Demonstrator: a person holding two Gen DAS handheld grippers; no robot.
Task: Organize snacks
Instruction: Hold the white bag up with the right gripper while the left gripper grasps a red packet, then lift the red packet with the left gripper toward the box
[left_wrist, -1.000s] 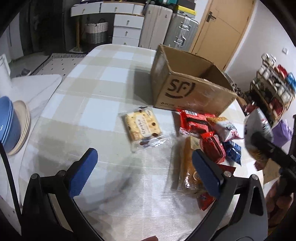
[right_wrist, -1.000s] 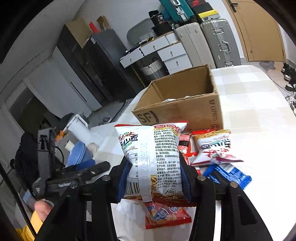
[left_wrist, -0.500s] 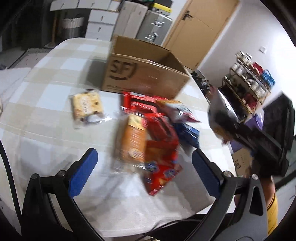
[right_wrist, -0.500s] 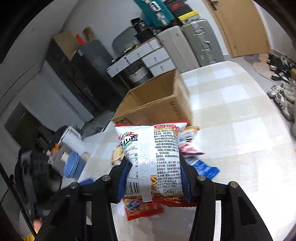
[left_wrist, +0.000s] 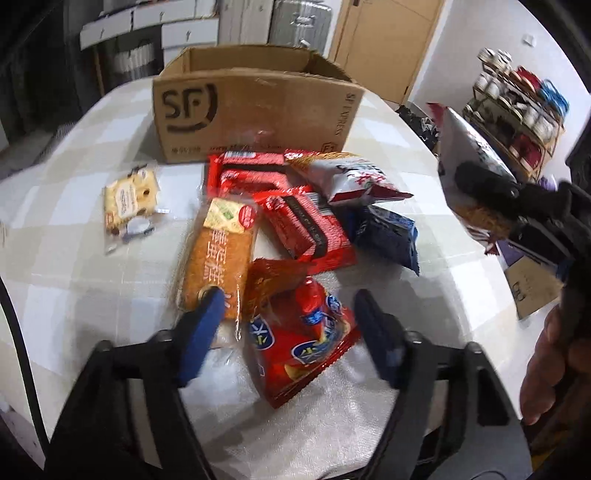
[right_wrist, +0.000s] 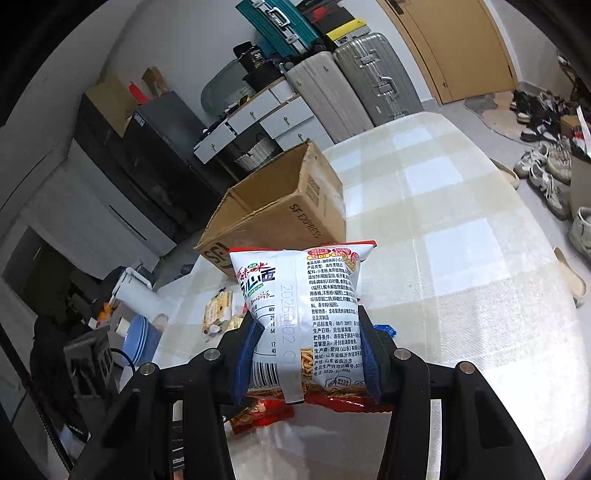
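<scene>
My right gripper (right_wrist: 304, 350) is shut on a white noodle-snack bag (right_wrist: 299, 314) and holds it upright above the table, short of the open SF cardboard box (right_wrist: 291, 206). The same bag shows in the left wrist view (left_wrist: 472, 173), held at the right. My left gripper (left_wrist: 286, 314) is open, its jaws on either side of a red chip bag (left_wrist: 303, 343) on the table. Beyond lie an orange cake pack (left_wrist: 218, 254), red wafer packs (left_wrist: 306, 225), a second white bag (left_wrist: 351, 175), a blue pack (left_wrist: 388, 232) and a cookie pack (left_wrist: 131, 195). The box (left_wrist: 255, 110) stands behind them.
The table has a checked cloth (right_wrist: 461, 258). Blue bowls (right_wrist: 140, 339) stand at its left end. Suitcases (right_wrist: 354, 81) and drawers stand behind the box. Shoes (right_wrist: 543, 173) lie on the floor at right. A shelf rack (left_wrist: 517, 107) stands at right.
My left gripper swung right and came down to the snack pile, with its jaws now narrower around the red chip bag. My right gripper kept hold of the white bag and turned right.
</scene>
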